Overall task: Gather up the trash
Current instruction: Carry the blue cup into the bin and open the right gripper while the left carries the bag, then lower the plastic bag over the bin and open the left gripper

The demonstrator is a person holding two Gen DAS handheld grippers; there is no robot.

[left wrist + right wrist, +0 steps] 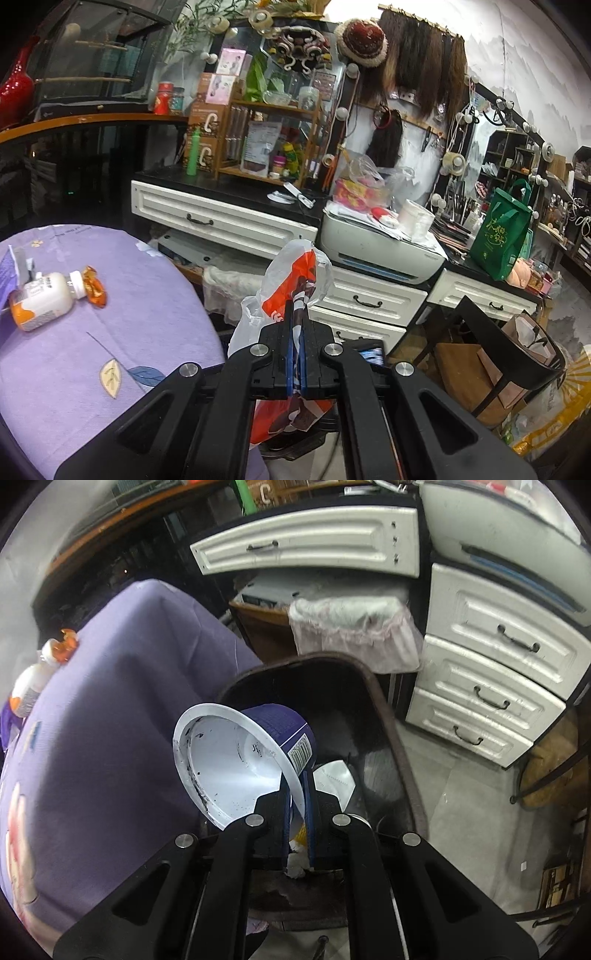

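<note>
Gripping a purple cup (255, 753) by its rim, the right gripper (298, 797) holds it over a dark bin (388, 716); the left gripper (295, 325) clamps a plastic bag (295, 273), with a bottle (44, 295) at nine o'clock on the purple table (110, 332).

Left wrist faces the white drawers (225, 218) levelly; right wrist looks steeply down; both share them.

Left gripper (295, 314) matte black plastic, angular linkage arms with cut-out slots, round silver screws, blue pads lining its fingers (290, 354), right gripper (298, 794) built identically
</note>
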